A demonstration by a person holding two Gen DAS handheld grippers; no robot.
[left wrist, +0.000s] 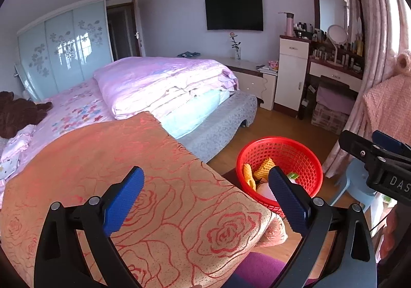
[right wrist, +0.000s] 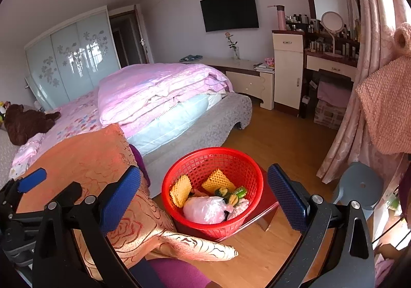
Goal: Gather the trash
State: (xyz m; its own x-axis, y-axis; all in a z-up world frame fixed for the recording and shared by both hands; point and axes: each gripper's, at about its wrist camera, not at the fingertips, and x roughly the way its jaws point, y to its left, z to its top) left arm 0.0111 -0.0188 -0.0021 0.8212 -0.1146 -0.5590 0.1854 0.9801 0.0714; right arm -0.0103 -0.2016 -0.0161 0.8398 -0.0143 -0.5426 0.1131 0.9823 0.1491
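The left gripper (left wrist: 206,194) hangs wide apart and empty above an orange rose-patterned cloth (left wrist: 143,185) draped over a surface beside the bed (left wrist: 164,87). To its right, the round red basket (right wrist: 213,185) stands upright, mouth up, with no long axis, on a low dark red stool (right wrist: 267,211) on the wood floor (right wrist: 282,139). Inside lie yellow foam nets (right wrist: 181,193) and a pink plastic bag (right wrist: 205,209). The right gripper (right wrist: 204,194) spreads wide, empty, framing the basket. A dressing table (right wrist: 331,64) stands far right.

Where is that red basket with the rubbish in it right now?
The red basket sits on a low dark-red stand on the wooden floor beside the bed, centre of the right wrist view, between the orange rose-patterned cloth and the grey stool.
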